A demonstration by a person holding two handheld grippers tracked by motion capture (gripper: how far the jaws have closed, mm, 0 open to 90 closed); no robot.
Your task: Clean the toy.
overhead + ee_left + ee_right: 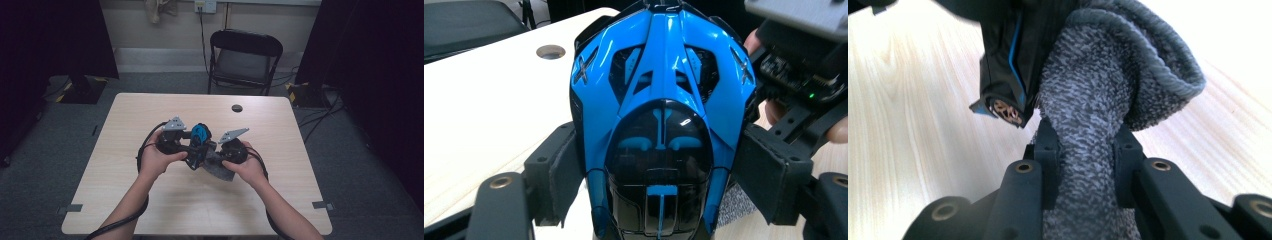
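**Two handheld grippers, a blue toy car and a grey cloth**

Two hands come in from the near edge of a pale wooden table (150, 210), each holding a black two-jaw gripper. They meet just short of the table's middle, on the person's side of a small round hole (237, 108) in the tabletop.

The left gripper (192, 147) holds a glossy blue and black toy car (659, 115). In the left gripper view the car stands between the two black jaws, its dark canopy nearest the camera, and both jaw pads press against its sides. The jaws stand fairly wide, spread by the car's body. In the high view the car sits raised above the table, between the two grippers.

The right gripper (220, 159) holds a grey speckled cloth (1088, 150). In the right gripper view the jaws stand narrow, pinching a bunched strip of the cloth between them. Past the jaws the cloth opens into a rolled, thicker hem that curves to one side. The cloth touches the car's dark underside, and one end of the car with a thin blue stripe shows just beside it. In the high view the rest of the cloth trails down from the car to the tabletop, toward the person's right hand (247, 167).

Beyond the far edge of the table, past the hole, stands a black folding chair (243, 60) on grey carpet. Black cables trail from both grippers back along the forearms.
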